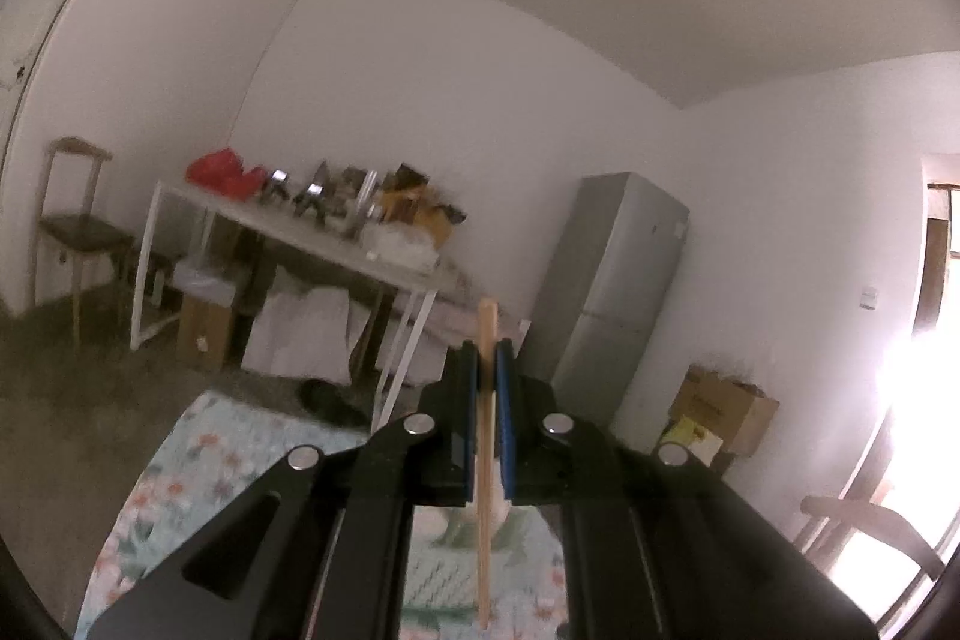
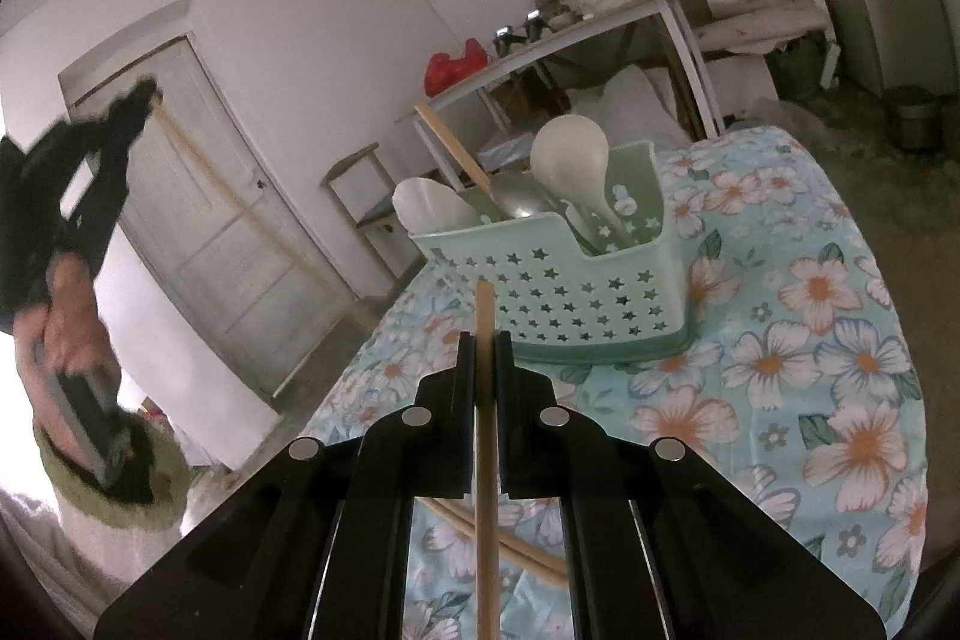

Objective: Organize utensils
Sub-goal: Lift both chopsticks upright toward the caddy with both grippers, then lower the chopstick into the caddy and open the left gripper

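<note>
white plaster walls frame a table under a floral cloth [image 2: 810, 316]; on it a mint plastic caddy [image 2: 558, 298], star-punched, holds spoons. left gripper [image 1: 487, 358] and right gripper [image 2: 485, 340] each pinch a slim wooden chopstick [image 2: 486, 460] upright.

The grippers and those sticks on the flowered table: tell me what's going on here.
A person is sorting utensils with a gripper in each hand. The left gripper is shut on a wooden chopstick, held up in the air away from the table. The right gripper is shut on another chopstick, pointed toward the green star-holed basket on the floral tablecloth. The basket already holds white spoons, a metal spoon and a wooden-handled utensil. More chopsticks lie on the cloth.
</note>
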